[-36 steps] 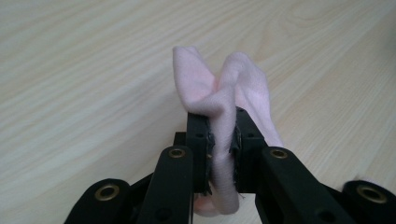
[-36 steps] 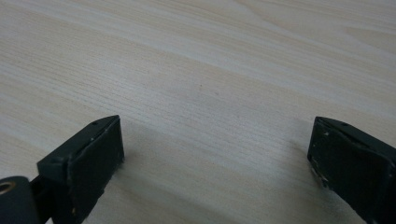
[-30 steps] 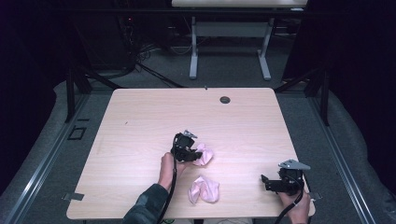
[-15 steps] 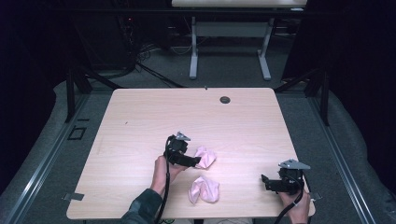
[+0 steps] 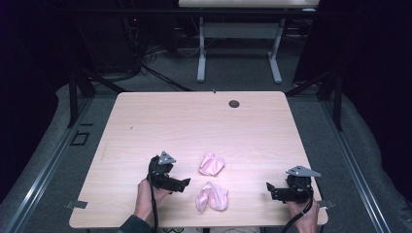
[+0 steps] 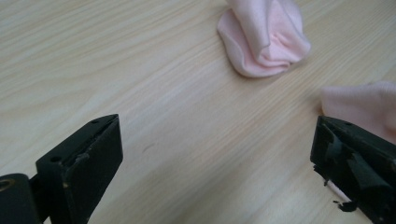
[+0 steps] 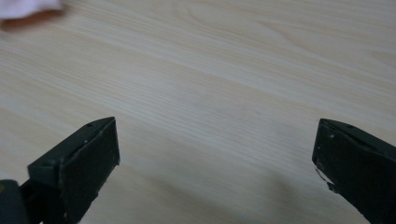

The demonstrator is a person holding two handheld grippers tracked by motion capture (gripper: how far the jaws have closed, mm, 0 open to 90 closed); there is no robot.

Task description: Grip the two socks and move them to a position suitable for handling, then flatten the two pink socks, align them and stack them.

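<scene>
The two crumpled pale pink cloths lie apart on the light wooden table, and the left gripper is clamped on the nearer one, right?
Not clamped: the left gripper has just been opening and holds nothing. The high view shows it beside the nearer crumpled pale pink cloth; the farther pale pink cloth lies apart on the light wooden table.

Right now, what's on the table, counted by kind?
Pink socks: 2, one farther from the person, one nearer, lying apart.
Black claws: 2, left claw and right claw, both open with nothing between the jaws; the left's jaws have just been opening.
Dark round cable hole: 1.
Total: 5.
</scene>
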